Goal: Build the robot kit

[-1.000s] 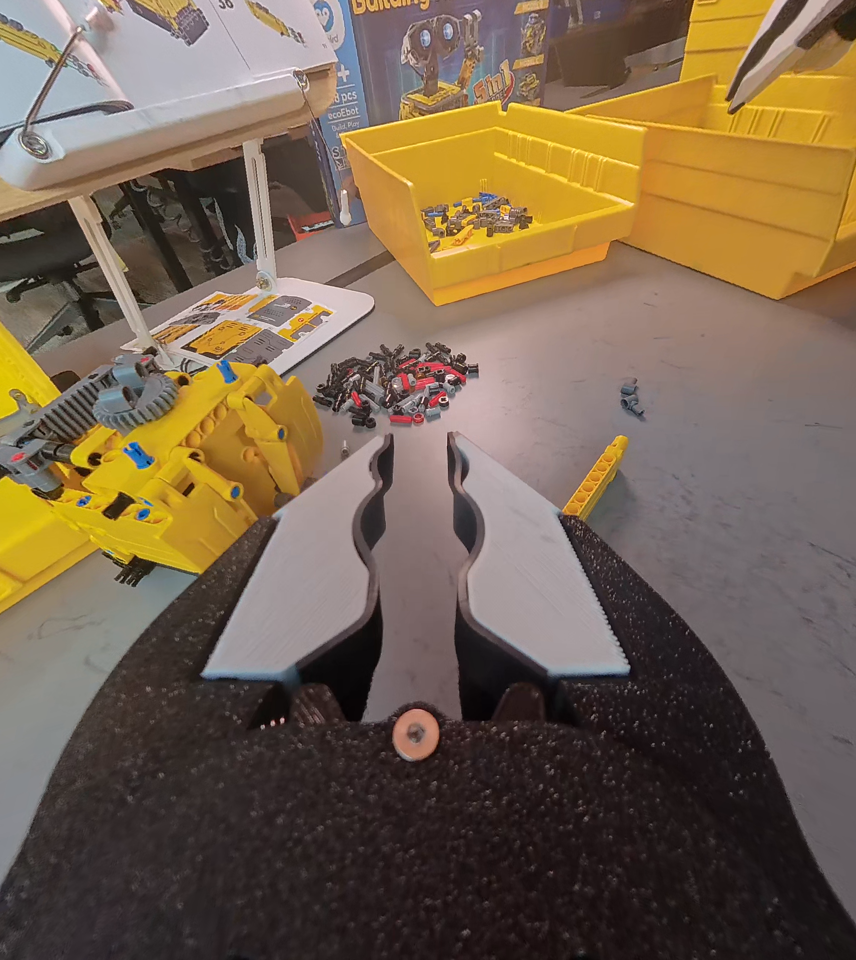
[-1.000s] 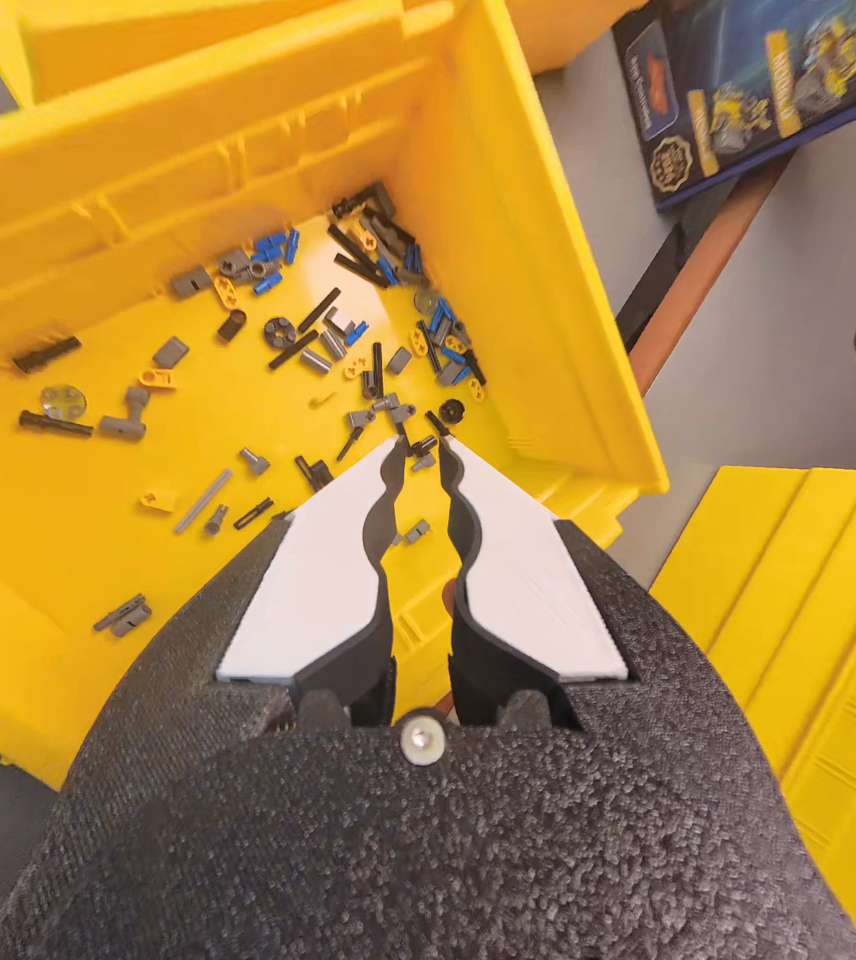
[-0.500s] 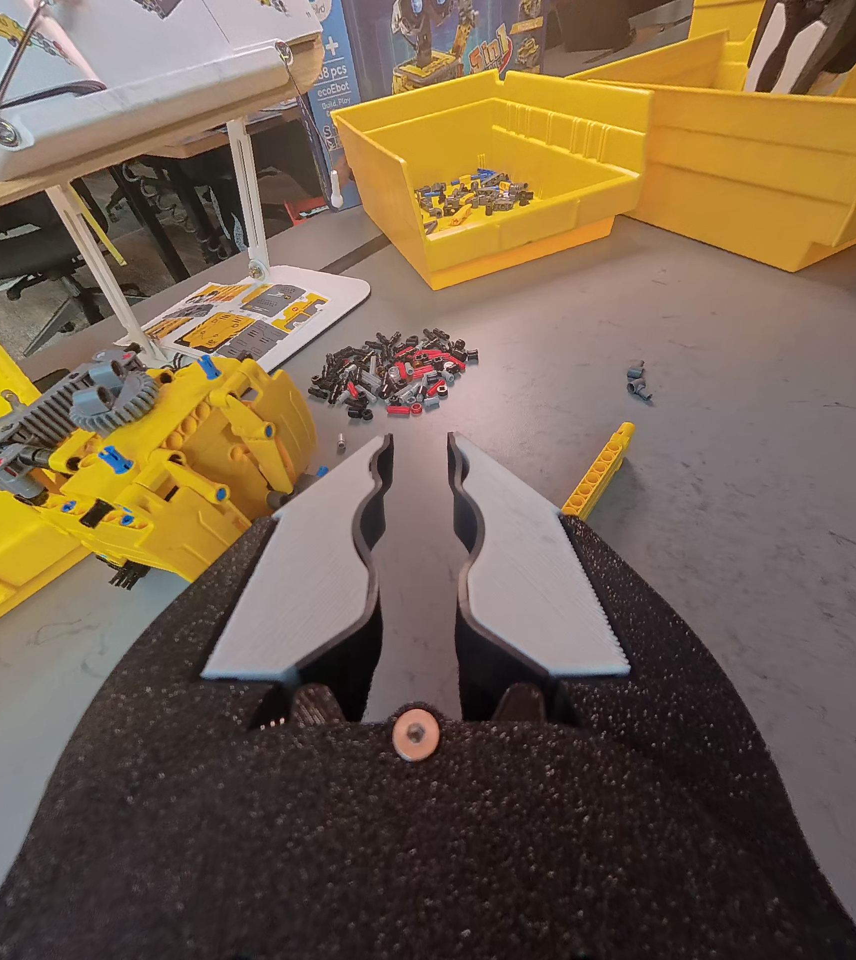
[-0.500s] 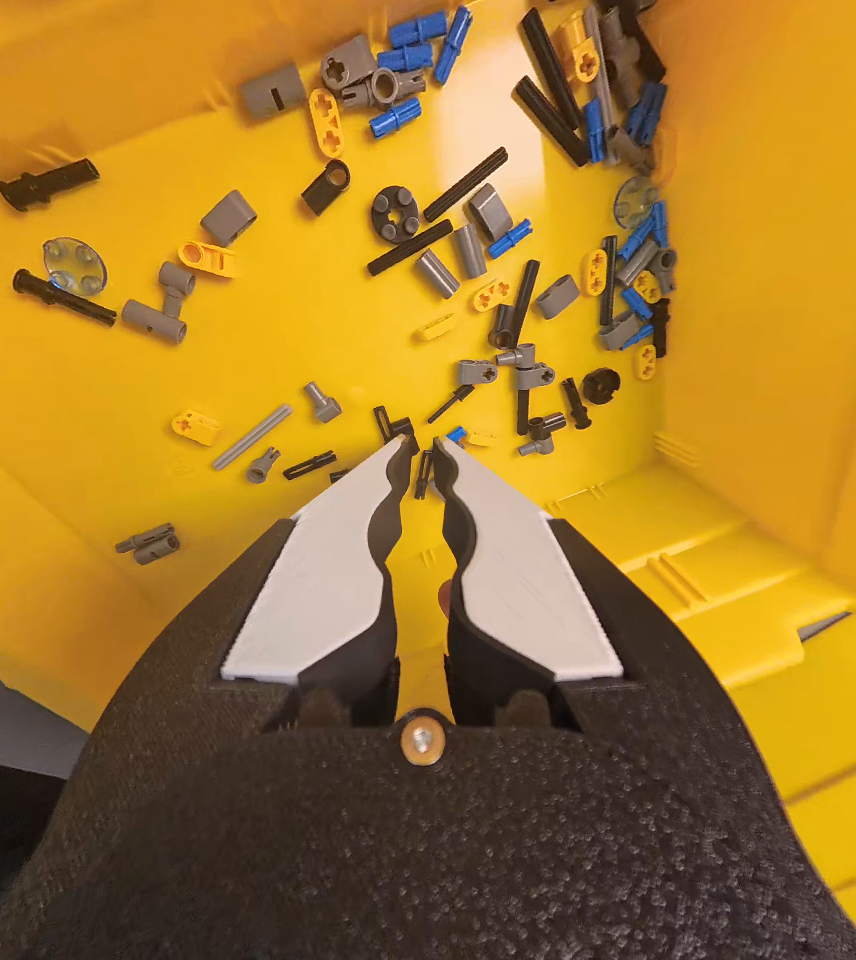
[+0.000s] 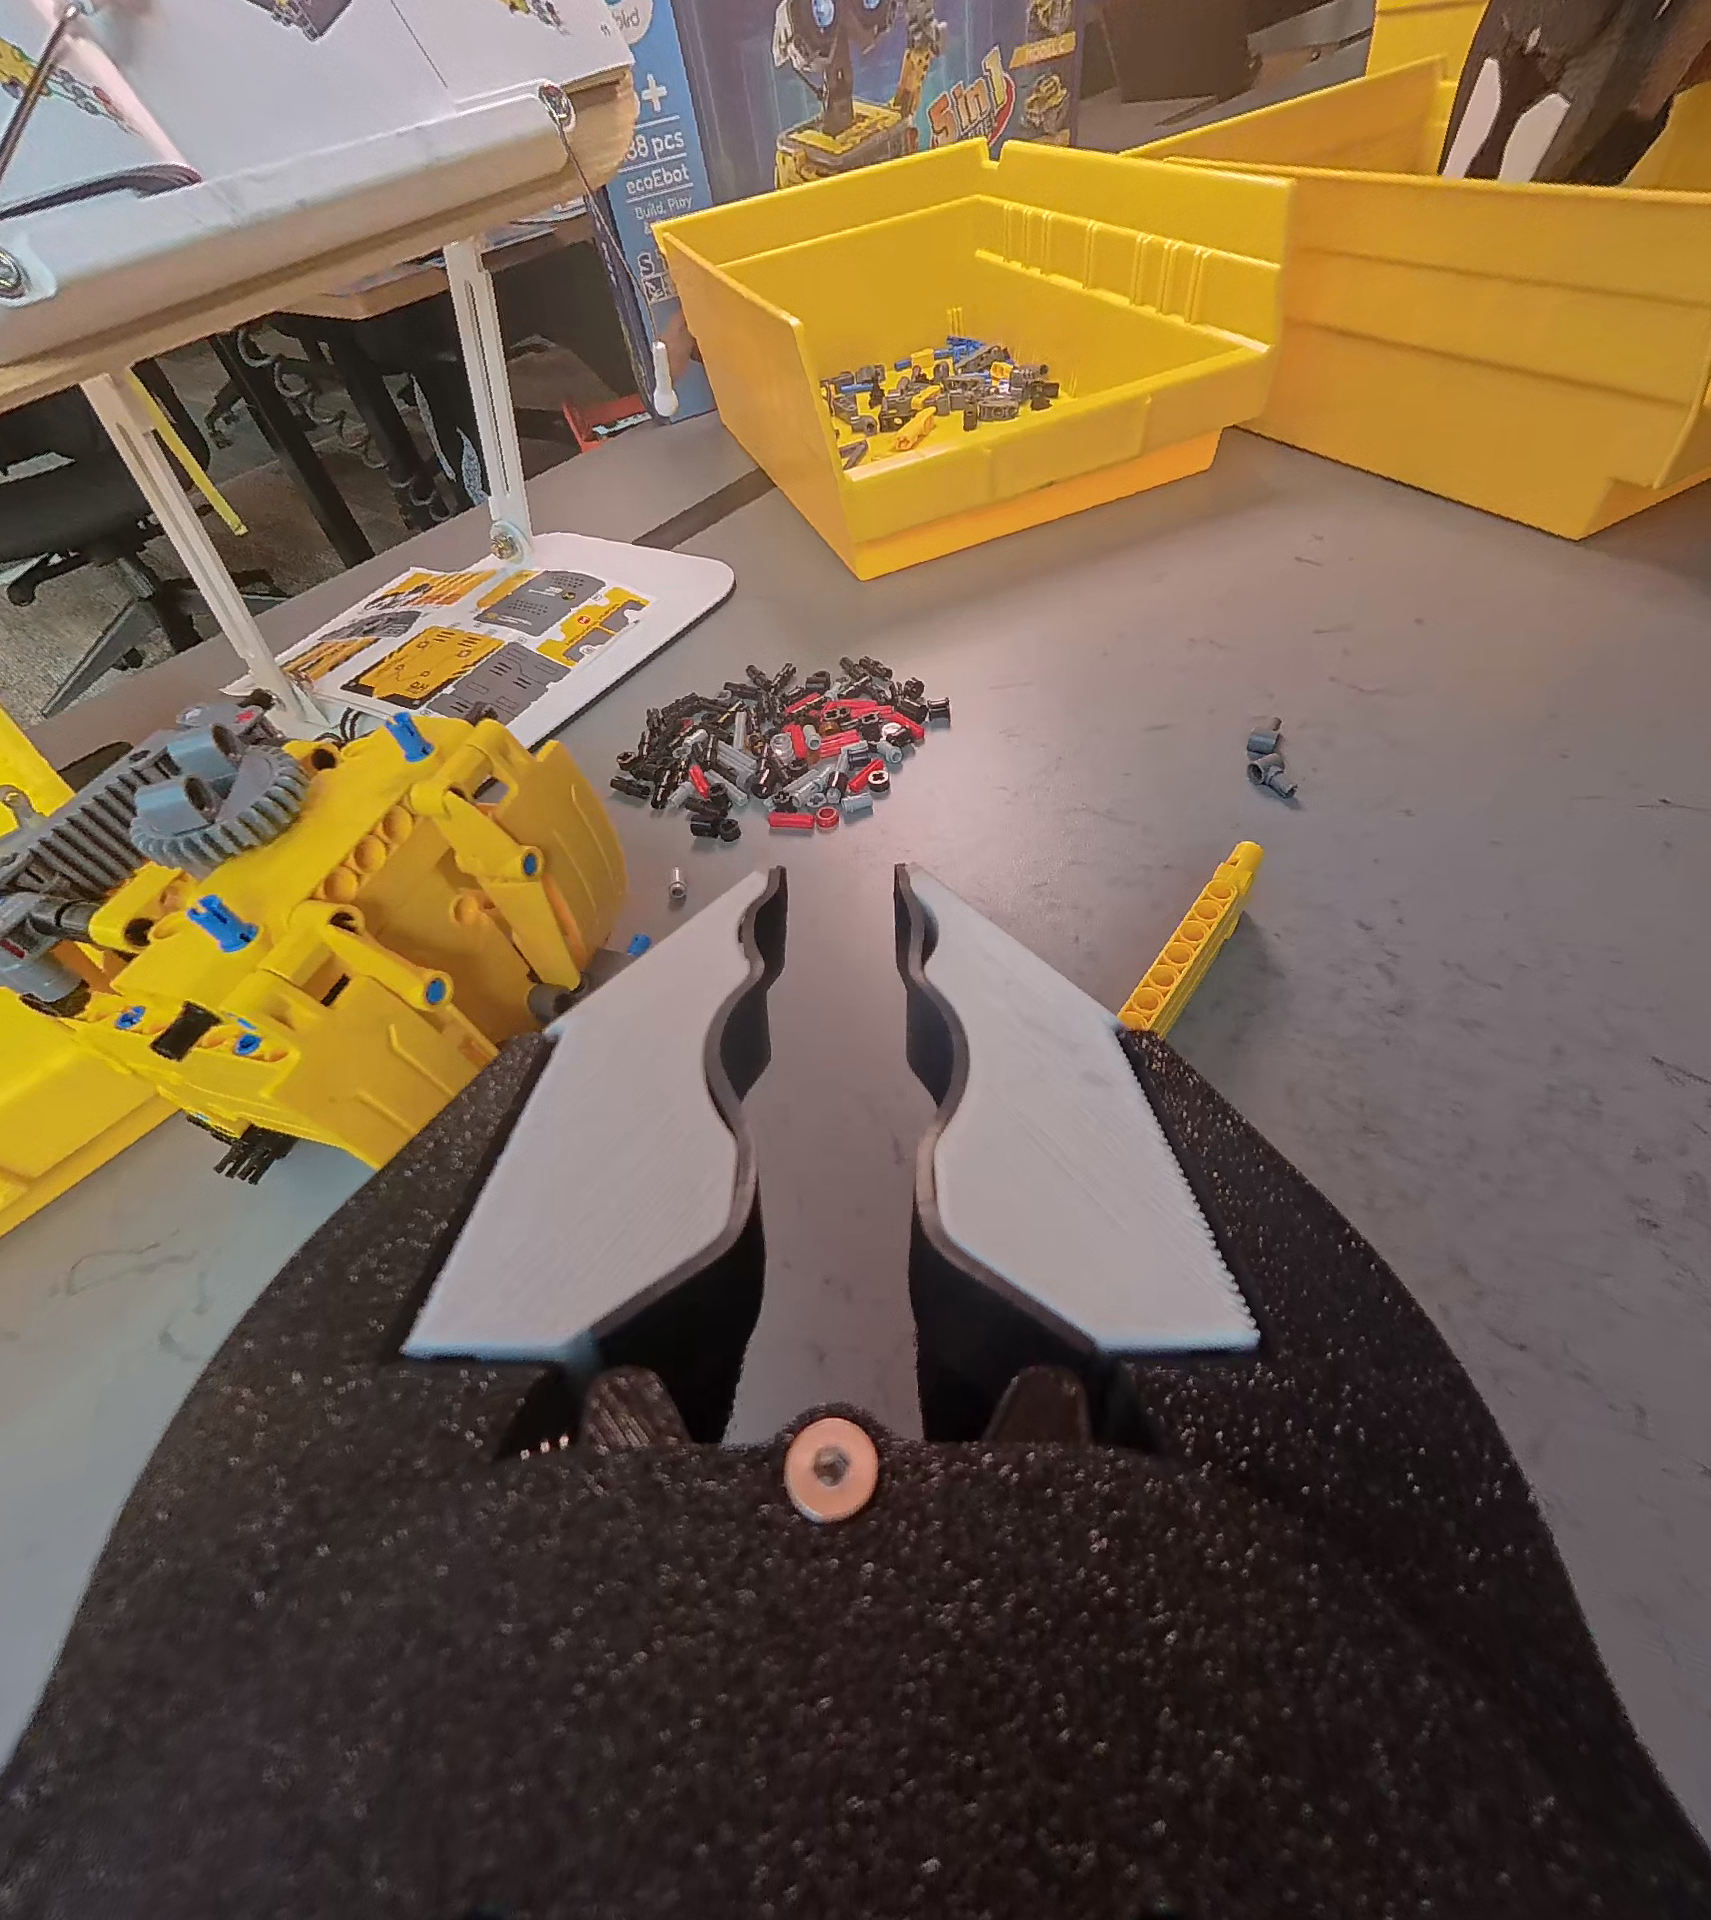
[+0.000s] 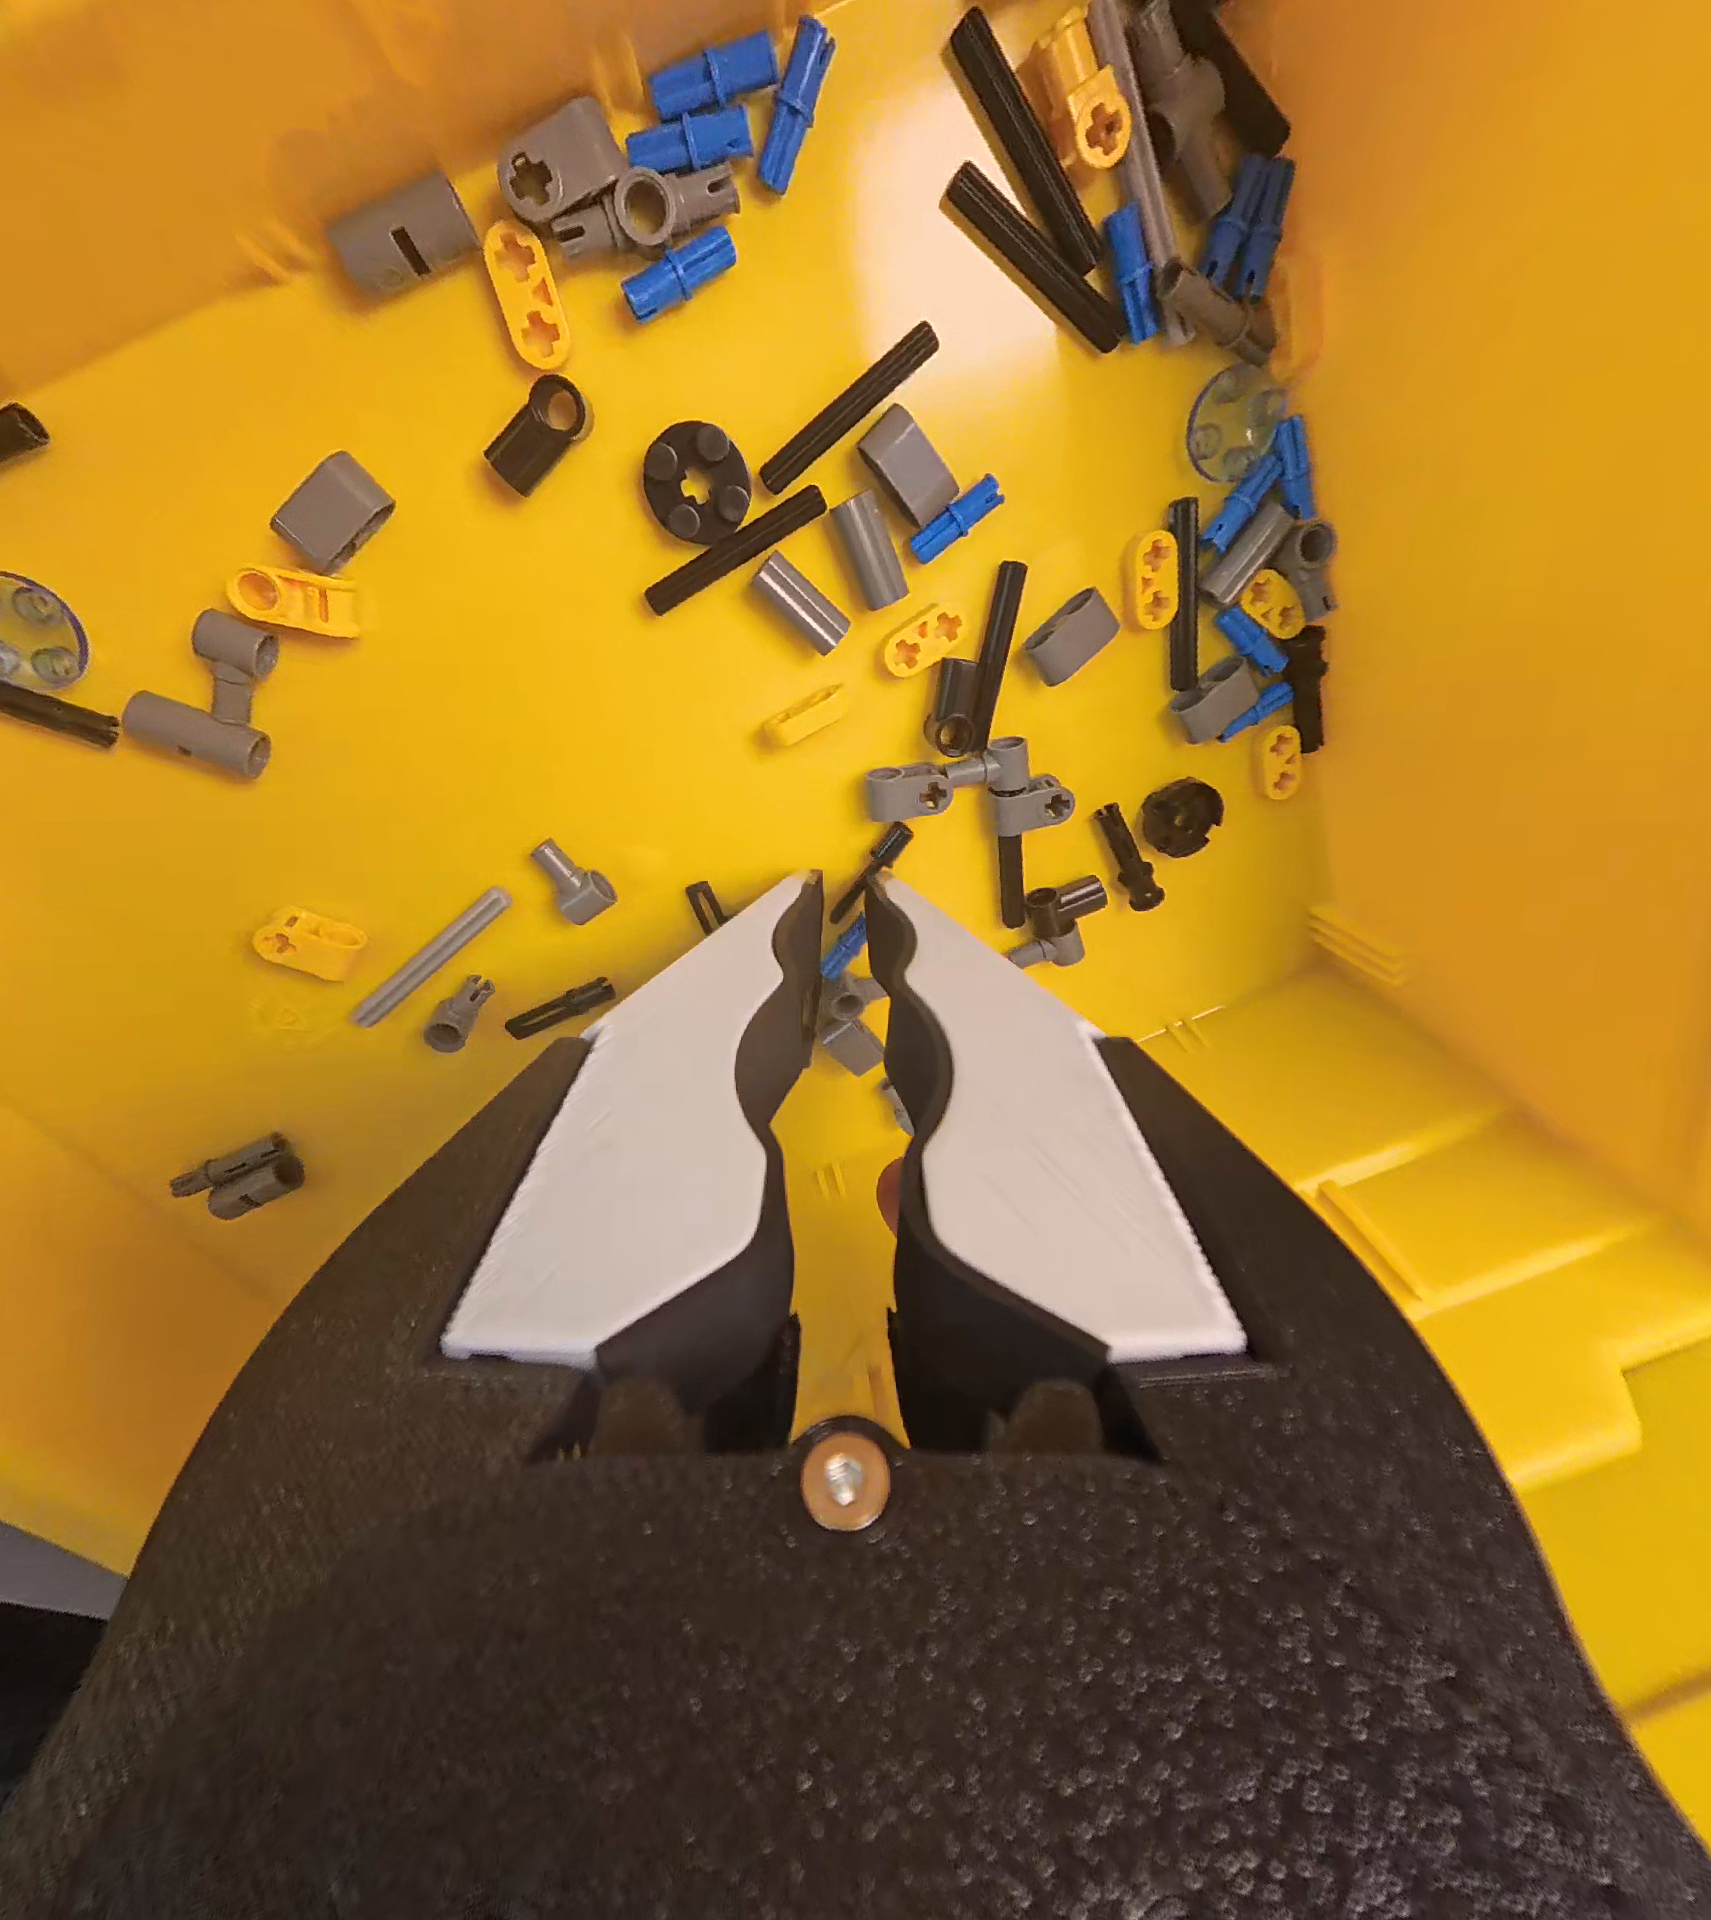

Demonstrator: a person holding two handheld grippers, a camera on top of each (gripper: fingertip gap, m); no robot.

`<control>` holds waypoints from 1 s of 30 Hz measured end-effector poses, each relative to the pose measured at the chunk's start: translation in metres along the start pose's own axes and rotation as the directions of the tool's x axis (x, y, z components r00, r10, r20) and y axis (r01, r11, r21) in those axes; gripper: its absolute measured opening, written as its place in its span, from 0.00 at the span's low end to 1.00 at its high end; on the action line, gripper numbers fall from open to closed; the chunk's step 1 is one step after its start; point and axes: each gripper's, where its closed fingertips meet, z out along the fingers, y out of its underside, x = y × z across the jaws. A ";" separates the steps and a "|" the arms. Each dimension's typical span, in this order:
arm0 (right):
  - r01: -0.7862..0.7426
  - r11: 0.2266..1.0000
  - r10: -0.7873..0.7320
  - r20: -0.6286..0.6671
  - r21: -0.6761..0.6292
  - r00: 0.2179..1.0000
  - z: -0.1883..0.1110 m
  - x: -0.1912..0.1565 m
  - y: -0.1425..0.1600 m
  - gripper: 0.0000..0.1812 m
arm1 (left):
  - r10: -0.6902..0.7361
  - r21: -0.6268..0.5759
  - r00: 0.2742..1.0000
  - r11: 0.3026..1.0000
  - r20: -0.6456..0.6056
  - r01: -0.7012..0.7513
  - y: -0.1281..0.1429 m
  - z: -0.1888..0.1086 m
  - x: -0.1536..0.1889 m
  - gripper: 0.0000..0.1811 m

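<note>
**A:** What do we find at the right gripper (image 6: pixel 843 883)?

**B:** It is down inside a yellow bin (image 6: pixel 1557 416). Its fingers stand nearly together, with only a narrow slit between them. A small black pin (image 6: pixel 882 847) lies right at the tips, and a blue pin (image 6: pixel 843 951) shows through the slit. We cannot tell whether either one is pinched or simply lies on the bin floor beneath. Grey, black, blue and yellow parts are scattered across the rest of the floor.

**A:** And the left gripper (image 5: pixel 840 883)?

**B:** Its fingers are apart with nothing between them, over bare tabletop (image 5: pixel 1453 1039). A half-built yellow model (image 5: pixel 363 935) sits just beside it on the left, and a yellow beam (image 5: pixel 1194 935) on the right. A pile of small parts (image 5: pixel 778 748) lies ahead, with a booklet stand (image 5: pixel 207 156) beyond it.
</note>
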 end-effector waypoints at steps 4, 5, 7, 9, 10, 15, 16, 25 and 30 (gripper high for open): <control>0.039 0.999 -0.042 0.101 0.028 0.994 -0.005 -0.020 -0.004 0.02 | -0.002 -0.004 1.000 1.000 -0.002 0.002 0.001 0.000 0.000 0.11; 0.045 0.998 -0.049 0.122 0.033 0.991 -0.007 -0.025 -0.004 0.01 | -0.002 -0.005 1.000 1.000 -0.002 0.002 0.001 0.000 0.000 0.11; 0.044 0.997 -0.052 0.135 0.062 0.989 -0.013 -0.026 -0.005 0.00 | -0.002 -0.006 1.000 1.000 -0.004 0.002 0.001 0.001 0.000 0.11; 0.026 0.994 -0.039 0.125 0.107 0.991 -0.020 -0.021 -0.009 0.00 | -0.002 -0.008 1.000 1.000 -0.005 0.002 0.001 0.001 0.000 0.11; 0.016 0.991 -0.032 0.116 0.133 0.993 -0.024 -0.017 -0.012 0.00 | -0.001 -0.009 1.000 1.000 -0.005 0.001 0.001 0.001 0.001 0.11; 0.003 0.975 -0.018 0.067 0.223 0.998 -0.030 -0.005 -0.032 0.06 | 0.005 -0.014 1.000 1.000 -0.003 -0.005 0.002 0.001 0.001 0.11; 0.011 0.973 -0.025 0.058 0.230 0.998 -0.028 -0.005 -0.036 0.06 | 0.008 -0.015 1.000 1.000 -0.002 -0.008 0.002 0.001 0.001 0.11; -0.007 0.970 0.039 -0.127 0.242 0.991 -0.018 0.036 -0.053 0.04 | 0.040 -0.028 0.999 0.999 0.005 -0.040 0.004 0.003 0.004 0.11; -0.036 0.968 0.064 -0.104 0.249 0.993 -0.015 0.046 -0.053 0.05 | 0.053 -0.039 0.999 0.998 0.008 -0.053 0.006 0.004 0.005 0.11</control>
